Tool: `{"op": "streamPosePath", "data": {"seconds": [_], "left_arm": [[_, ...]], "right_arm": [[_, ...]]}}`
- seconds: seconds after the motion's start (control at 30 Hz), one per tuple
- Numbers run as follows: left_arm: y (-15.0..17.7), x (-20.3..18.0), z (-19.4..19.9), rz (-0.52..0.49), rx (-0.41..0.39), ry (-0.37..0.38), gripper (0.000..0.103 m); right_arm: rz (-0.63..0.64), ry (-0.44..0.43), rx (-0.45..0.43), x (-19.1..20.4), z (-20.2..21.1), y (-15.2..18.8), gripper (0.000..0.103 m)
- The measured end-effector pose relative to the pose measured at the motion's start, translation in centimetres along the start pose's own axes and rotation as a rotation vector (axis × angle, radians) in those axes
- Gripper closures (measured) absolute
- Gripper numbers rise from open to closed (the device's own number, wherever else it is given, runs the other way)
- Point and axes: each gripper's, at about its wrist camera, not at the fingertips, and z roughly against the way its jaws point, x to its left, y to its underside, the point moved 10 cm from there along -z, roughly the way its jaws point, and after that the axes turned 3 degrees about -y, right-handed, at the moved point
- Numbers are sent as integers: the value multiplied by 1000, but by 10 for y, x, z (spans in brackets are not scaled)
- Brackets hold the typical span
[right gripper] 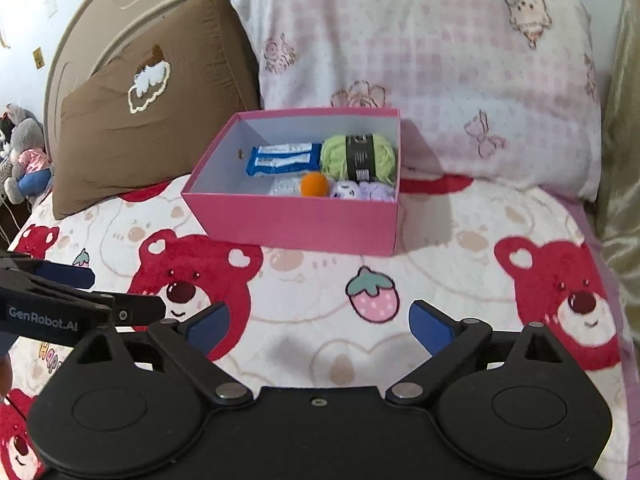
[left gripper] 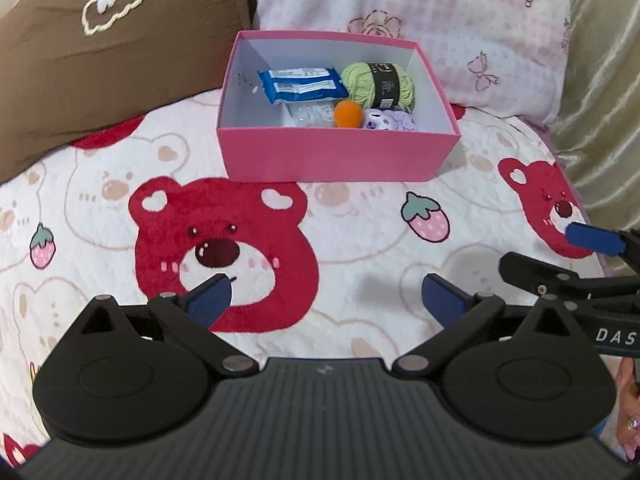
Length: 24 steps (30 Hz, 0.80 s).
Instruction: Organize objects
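Both looking forward, low over the bear blanket (left gripper: 360, 220), toward the pink box (left gripper: 340, 156) and pillows. Left view nearer; right view further back, more to the right. Box (right gripper: 296, 224) shared.

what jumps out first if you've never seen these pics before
The pink box stands open in the middle of the bed, in front of the pillows, holding a green yarn ball, a blue packet, an orange ball and some paler items. Next comes the blanket, with its big red bears. Both grippers, left and right, hover low over it with jaws open and empty.
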Motion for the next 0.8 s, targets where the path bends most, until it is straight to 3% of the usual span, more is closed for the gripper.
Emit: {"op": "streamPosePath", "data": {"seconds": [0.5, 0.8], "left_arm": [[9, 36, 1, 56, 6, -120, 0], [15, 40, 3, 51, 12, -137, 0]], "right_arm": [[10, 64, 25, -7, 6, 8, 5], [8, 96, 31, -10, 8, 7, 5]]}}
